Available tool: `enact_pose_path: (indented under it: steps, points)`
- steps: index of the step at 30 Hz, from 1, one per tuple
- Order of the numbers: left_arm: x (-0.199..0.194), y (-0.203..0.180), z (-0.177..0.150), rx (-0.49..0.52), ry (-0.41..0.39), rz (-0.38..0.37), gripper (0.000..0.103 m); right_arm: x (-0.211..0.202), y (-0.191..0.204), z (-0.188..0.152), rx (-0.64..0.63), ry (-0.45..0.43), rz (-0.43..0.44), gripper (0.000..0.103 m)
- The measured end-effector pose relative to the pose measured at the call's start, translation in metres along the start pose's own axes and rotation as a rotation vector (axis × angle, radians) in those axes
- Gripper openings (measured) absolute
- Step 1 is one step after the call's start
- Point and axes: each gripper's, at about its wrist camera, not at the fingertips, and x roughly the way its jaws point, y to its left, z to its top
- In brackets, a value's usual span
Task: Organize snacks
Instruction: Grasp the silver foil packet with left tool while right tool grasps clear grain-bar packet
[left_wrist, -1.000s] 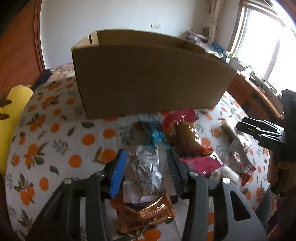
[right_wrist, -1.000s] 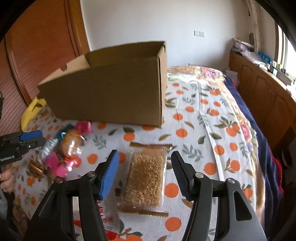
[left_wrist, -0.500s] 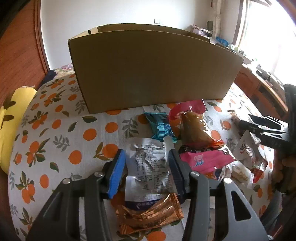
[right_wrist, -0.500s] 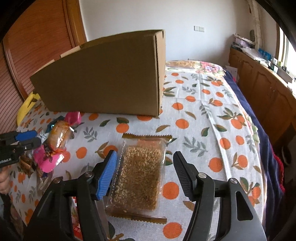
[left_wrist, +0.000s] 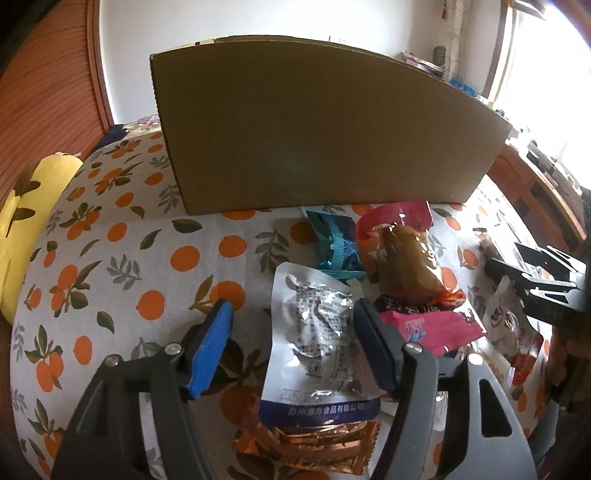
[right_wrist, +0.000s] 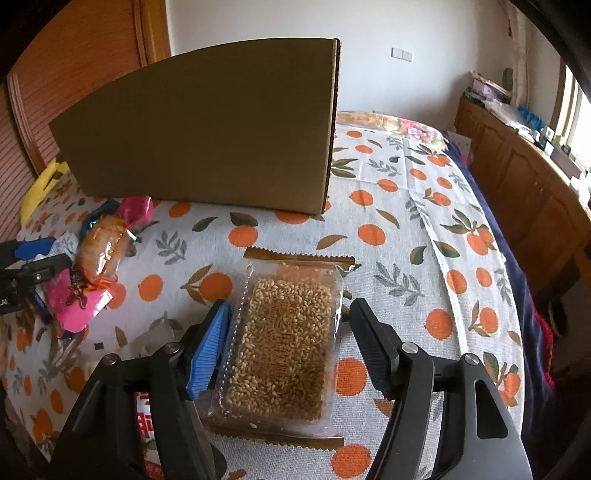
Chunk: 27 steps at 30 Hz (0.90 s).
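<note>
Right wrist: grain bar (right_wrist: 286, 343) between hand-held gripper (right_wrist: 288, 328) fingers

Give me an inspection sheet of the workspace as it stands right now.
Surface: orange-print cloth on a bed.
Job's things: cardboard box upright at the back; silver pouch, grain bar pack, copper wrapper, brown snack, teal packet, pink packet.
Clutter: yellow cushion.
Grippers: left gripper open astride the silver pouch, jaws just opened; right gripper open astride the grain bar pack, jaws just opened.
Cables: nothing seen.
Surroundings: wooden cabinets, window.
</note>
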Motion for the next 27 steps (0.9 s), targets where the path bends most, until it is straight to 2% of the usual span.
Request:
enact_pose_path:
  steps: [6,11,18,20,22,27]
  points:
    - [0.004,-0.003,-0.002,0.016,-0.032,0.027,0.074,0.0,-0.002,0.0,0.007,-0.002,0.011,0.07]
    - [0.004,-0.005,0.002,0.009,0.007,0.046,0.074,0.0,-0.003,0.0,0.012,-0.004,0.02,0.071]
    - [-0.004,-0.015,-0.001,0.027,0.044,0.063,0.061,0.001,-0.004,0.0,0.005,-0.002,0.014,0.072]
    - [-0.004,-0.019,-0.003,0.035,0.043,0.064,0.056,0.001,-0.002,0.0,0.006,-0.002,0.016,0.072]
    - [-0.005,-0.022,-0.003,0.041,0.05,0.055,0.045,0.001,-0.001,0.0,0.003,-0.001,0.015,0.072]
    - [-0.008,-0.032,-0.003,0.074,0.058,0.079,0.043,0.001,-0.001,0.0,0.005,-0.002,0.018,0.073]
